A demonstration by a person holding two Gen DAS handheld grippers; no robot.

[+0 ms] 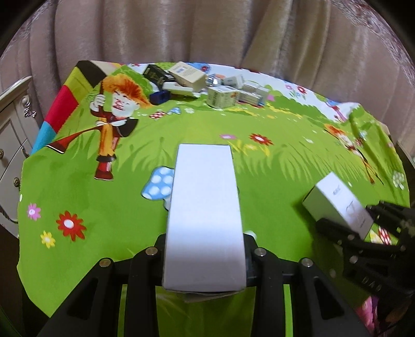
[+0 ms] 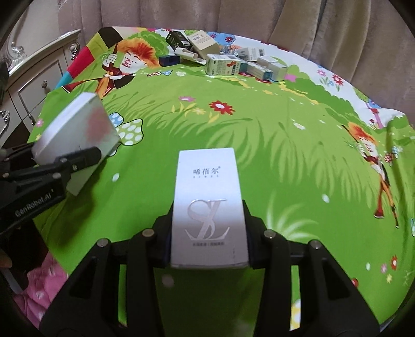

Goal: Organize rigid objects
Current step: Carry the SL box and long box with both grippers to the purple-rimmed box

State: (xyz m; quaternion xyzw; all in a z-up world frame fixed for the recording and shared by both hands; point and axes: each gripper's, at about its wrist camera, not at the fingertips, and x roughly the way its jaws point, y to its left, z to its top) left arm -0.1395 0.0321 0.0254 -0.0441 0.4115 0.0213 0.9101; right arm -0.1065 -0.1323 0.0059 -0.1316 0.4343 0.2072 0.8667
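The plain white box (image 1: 205, 220) sits clamped between the two fingers of the left tool (image 1: 205, 255), and it points out toward 12 o'clock, above the green cartoon cloth on the table (image 1: 259, 181). The right tool (image 2: 208, 234) is closed on a silver-white box with an "SL" logo (image 2: 208, 204) in the same way. The pile of small cartons (image 2: 220, 57) lies far away at 12 o'clock, near the curtain (image 2: 207, 15).

Green cartoon-print tablecloth (image 1: 272, 186), beige curtains (image 1: 207, 28) behind, white carved dresser (image 2: 39, 75) beside.
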